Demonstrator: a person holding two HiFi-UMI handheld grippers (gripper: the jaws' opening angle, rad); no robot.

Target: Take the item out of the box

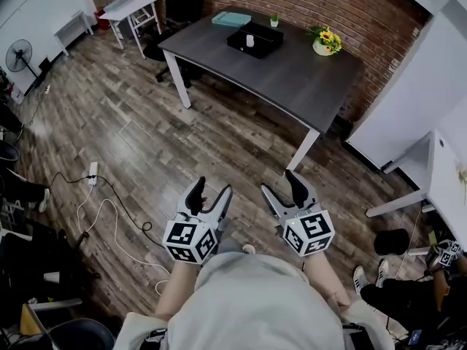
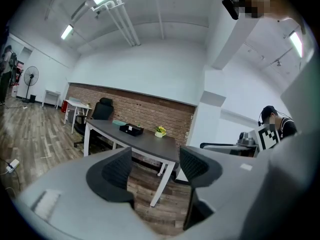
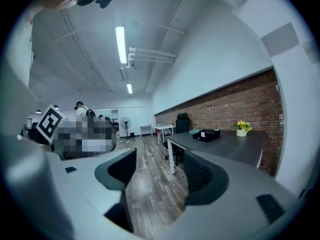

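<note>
You held both grippers low at your front, well apart from the surface [image 1: 299, 79]. Your left gripper [image 1: 212, 187] had its jaws spread, with nothing but floor planks showing between the ribbed black pads. Your right gripper [image 1: 279, 182] stood the same way, jaws apart and empty. Each carried its white cube of square markers at the back.

The box [image 1: 257, 44] was flat, black and rectangular. It lay on the far part of the surface, close to the brick wall [image 1: 314, 2]. The item [image 1: 250, 41], small, white and upright, sat in the middle of the box. A flat teal tray [image 1: 231, 19] lay just beside the box at the far corner. A pot [image 1: 325, 44] of yellow flowers stood to the right, apart from the box.

The surface had a dark grey matte top with straight edges and square corners, on slim white legs. Its near long edge was free of things.

Between you and that edge the wood-plank floor [image 1: 146, 115] lay open. White and black cables [image 1: 109, 214] looped on the planks at your left. A black chair [image 1: 182, 2] stood at the far left end of the surface.
</note>
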